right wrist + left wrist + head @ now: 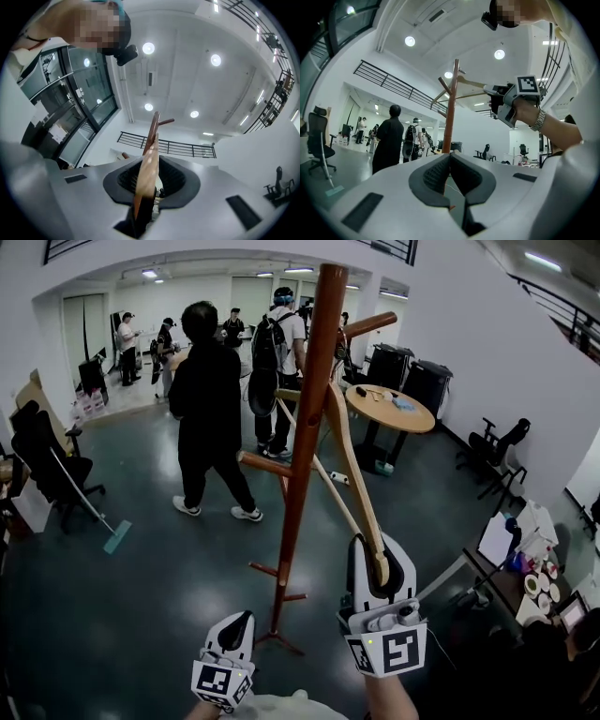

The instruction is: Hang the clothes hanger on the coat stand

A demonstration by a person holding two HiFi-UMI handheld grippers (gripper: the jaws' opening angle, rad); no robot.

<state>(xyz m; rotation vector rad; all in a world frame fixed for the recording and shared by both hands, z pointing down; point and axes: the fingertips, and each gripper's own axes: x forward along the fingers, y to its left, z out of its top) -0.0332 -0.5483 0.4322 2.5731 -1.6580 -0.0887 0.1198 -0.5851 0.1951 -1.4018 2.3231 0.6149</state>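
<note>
The brown wooden coat stand [305, 427] rises in front of me, with pegs near its top and middle. A pale wooden clothes hanger [352, 465] slants from the pole's upper part down to my right gripper [380, 563], which is shut on the hanger's lower arm end. Whether its hook rests on a peg I cannot tell. In the right gripper view the hanger [146, 178] runs between the closed jaws toward the stand [154, 124]. My left gripper [234, 624] hangs low beside the stand's base, shut and empty. The left gripper view shows the stand [451, 112] and right gripper [494, 91] holding the hanger [471, 84].
A person in black [208, 409] stands just behind the stand, with others farther back. A round table [389, 409] is behind to the right. Office chairs [47, 470] and a mop [89, 507] sit left. A cluttered desk [525, 568] is at right.
</note>
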